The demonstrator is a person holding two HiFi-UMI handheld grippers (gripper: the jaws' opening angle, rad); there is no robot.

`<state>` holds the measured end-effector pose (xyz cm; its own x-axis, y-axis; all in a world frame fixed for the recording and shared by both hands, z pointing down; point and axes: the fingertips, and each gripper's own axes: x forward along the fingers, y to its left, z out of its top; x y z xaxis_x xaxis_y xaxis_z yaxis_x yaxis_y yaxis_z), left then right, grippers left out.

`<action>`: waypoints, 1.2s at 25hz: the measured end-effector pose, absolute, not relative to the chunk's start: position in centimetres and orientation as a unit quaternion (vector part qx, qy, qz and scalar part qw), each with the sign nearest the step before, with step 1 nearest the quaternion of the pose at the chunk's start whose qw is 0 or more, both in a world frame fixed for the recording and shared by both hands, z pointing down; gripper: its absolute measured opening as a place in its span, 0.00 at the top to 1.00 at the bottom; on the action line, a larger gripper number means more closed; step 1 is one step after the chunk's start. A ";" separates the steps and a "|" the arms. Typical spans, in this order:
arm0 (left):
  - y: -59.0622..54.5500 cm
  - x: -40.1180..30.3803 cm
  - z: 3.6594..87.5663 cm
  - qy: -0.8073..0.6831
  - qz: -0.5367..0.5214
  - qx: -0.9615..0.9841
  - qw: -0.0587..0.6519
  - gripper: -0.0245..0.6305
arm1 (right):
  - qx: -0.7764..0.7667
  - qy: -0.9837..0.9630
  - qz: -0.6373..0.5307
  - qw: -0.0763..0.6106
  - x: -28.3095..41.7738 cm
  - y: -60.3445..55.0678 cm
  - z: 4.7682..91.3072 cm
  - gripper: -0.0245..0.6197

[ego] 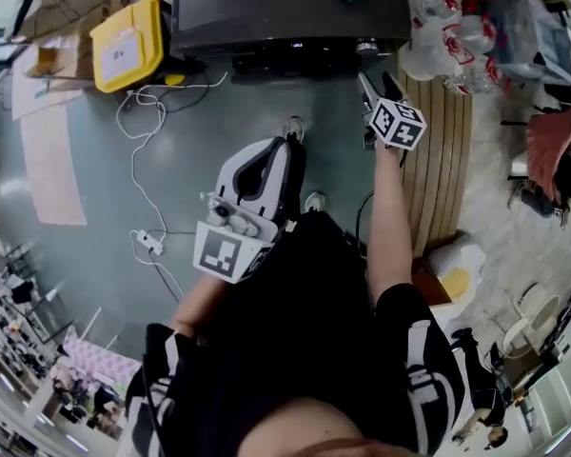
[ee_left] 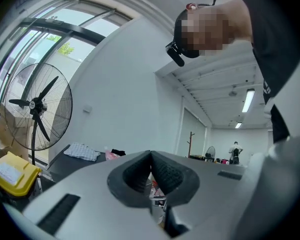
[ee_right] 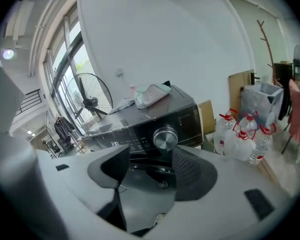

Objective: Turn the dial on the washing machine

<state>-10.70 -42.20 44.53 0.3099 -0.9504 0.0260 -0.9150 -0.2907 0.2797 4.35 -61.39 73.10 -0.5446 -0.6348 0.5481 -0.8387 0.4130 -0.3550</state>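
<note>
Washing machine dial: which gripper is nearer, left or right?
Right. The right gripper, jaws open, points at the dial close ahead, not touching. The left gripper hangs back by the person's body, shut, facing away.

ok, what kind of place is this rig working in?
Probably a workshop or test lab, not a home laundry room. The washing machine stands in a large, high-ceilinged room with a big pedestal fan behind it, large water bottles beside it and a power strip trailing loose cable.

Washing machine (ee_right: 155, 119) black, dial (ee_right: 165, 138) silver; container (ego: 128, 44) yellow; bottle caps (ee_right: 223, 116) red.
</note>
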 end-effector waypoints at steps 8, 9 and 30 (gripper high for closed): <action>-25.3 -6.6 37.9 -0.614 -0.101 0.779 0.079 0.93 | 0.441 -0.857 0.229 0.139 7.7 -44.2 59.2 0.87; -23.6 -6.6 37.6 -0.620 -0.102 0.774 0.082 0.93 | 0.434 -0.861 0.227 0.137 7.7 -42.2 58.0 0.89; -8.8 -13.6 32.4 -0.634 -0.103 0.764 0.061 0.93 | 0.434 -0.888 0.138 0.068 4.0 -16.6 39.6 0.92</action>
